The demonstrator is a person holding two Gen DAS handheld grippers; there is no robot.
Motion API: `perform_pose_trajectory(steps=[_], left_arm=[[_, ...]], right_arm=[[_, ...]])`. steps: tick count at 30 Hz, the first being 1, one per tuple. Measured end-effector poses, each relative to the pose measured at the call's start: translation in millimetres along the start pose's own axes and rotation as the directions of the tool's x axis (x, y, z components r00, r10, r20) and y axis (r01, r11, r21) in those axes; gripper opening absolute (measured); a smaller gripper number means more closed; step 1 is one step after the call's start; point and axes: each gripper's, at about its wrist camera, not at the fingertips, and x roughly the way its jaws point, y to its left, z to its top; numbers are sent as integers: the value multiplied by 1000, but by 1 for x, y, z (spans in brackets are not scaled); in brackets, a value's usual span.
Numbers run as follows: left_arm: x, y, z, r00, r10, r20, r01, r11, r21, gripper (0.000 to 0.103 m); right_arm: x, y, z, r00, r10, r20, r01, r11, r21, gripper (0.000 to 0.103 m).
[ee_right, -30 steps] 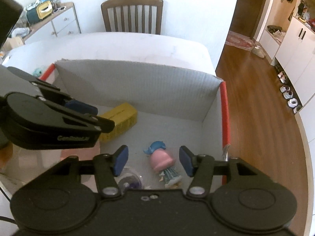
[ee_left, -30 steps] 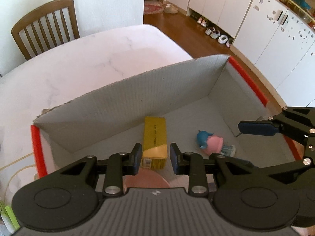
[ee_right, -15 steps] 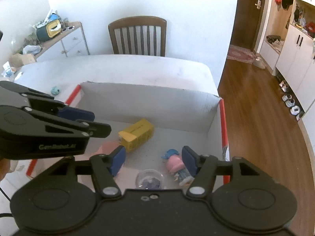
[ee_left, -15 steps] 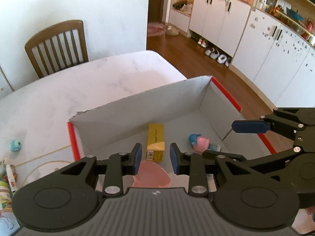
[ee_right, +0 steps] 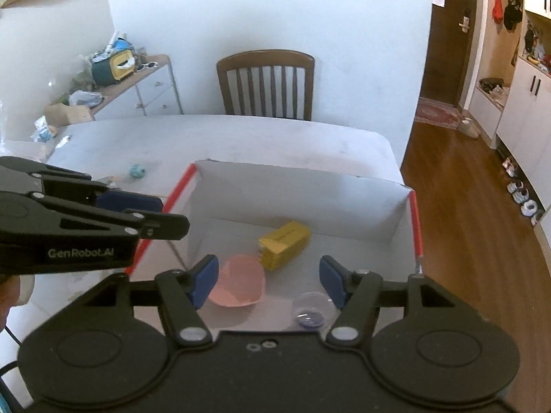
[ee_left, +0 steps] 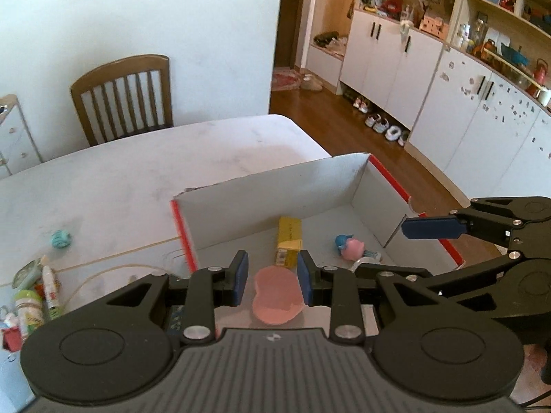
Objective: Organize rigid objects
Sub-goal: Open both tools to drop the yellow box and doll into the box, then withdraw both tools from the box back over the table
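The teal ball (ee_left: 61, 239) lies on the counter (ee_left: 144, 172) left of the box (ee_left: 275, 189), nearer the empty, nearly closed left gripper (ee_left: 272, 277).

White lettering reading "GenRobot.AI" runs along the black side of the left gripper (ee_right: 148, 220) — the only legible text in either view. A barcode-like label on the end of the yellow box (ee_left: 288, 244) and print on the bottles (ee_left: 31, 306) at the table's edge — too small to read.
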Motion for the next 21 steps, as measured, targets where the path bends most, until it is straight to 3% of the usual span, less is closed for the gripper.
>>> perform_pose_trajectory(steps=[11, 16, 17, 19, 21], left_arm=[[-45, 50, -40, 999, 44, 26, -42, 995, -94, 30], [-64, 71, -59, 997, 69, 41, -65, 995, -81, 31], [-68, 77, -62, 997, 70, 43, -66, 995, -80, 34], [-75, 90, -68, 996, 72, 49, -68, 994, -84, 61], [-83, 103, -75, 995, 79, 67, -73, 994, -86, 66]], right_arm=[[-16, 57, -5, 999, 21, 44, -20, 1000, -17, 70], [-16, 92, -5, 998, 39, 49, -38, 999, -22, 75], [-15, 100, -5, 998, 46, 49, -45, 999, -20, 75], [-13, 113, -5, 997, 55, 48, -54, 998, -18, 75], [-11, 127, -5, 997, 61, 46, -60, 998, -16, 77]])
